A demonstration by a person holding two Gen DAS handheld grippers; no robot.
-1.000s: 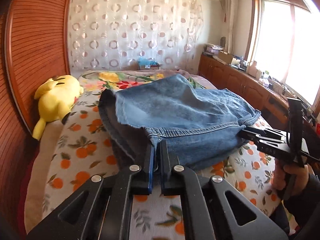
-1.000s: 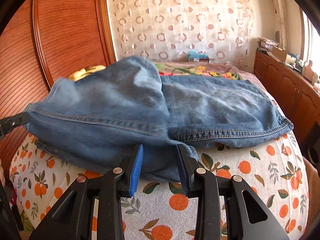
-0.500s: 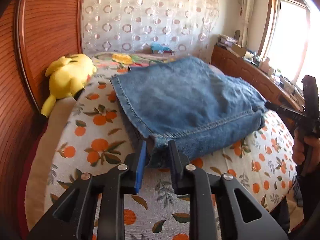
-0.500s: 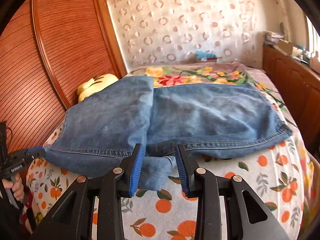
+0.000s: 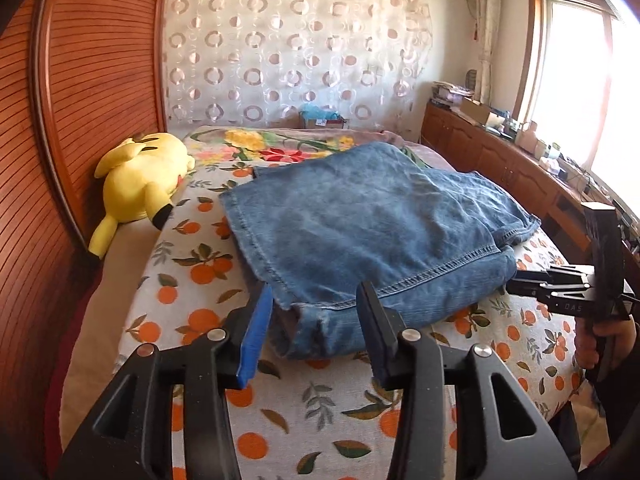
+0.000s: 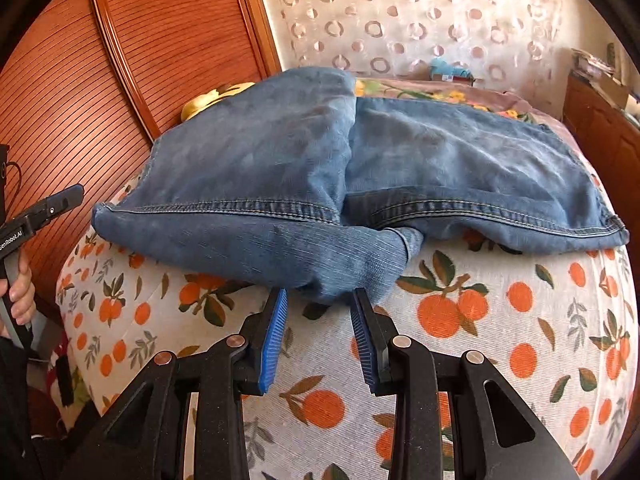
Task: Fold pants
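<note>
1. My left gripper (image 5: pixel 316 312) is nearest in its own view. Its jaws have just been opening and now stand well apart, with the denim corner lying loose between them and neither pad pressing on it. I would draw it straight back so the blue pad does not catch the hem.

2. My right gripper (image 6: pixel 318 306) is parted about as much, and its tips sit just at the lowest bulge of cloth without pinching it. I read it as holding nothing.

3. The pants (image 5: pixel 368 232) lie folded over on the orange-print bedspread (image 5: pixel 192 288), near the front edge of the bed. From the right wrist view one leg is laid across the other, and a rumpled lump pokes out beneath the hem (image 6: pixel 360 264).

4. I judge this fold as landed and the release as the step in hand. To do it well I would clear both tools low and slow, then tuck or flatten that lump before the next fold, so the edges line up.

5. Farther off, the yellow plush toy (image 5: pixel 140 172) sits well clear beside the headboard (image 5: pixel 80 80).
</note>
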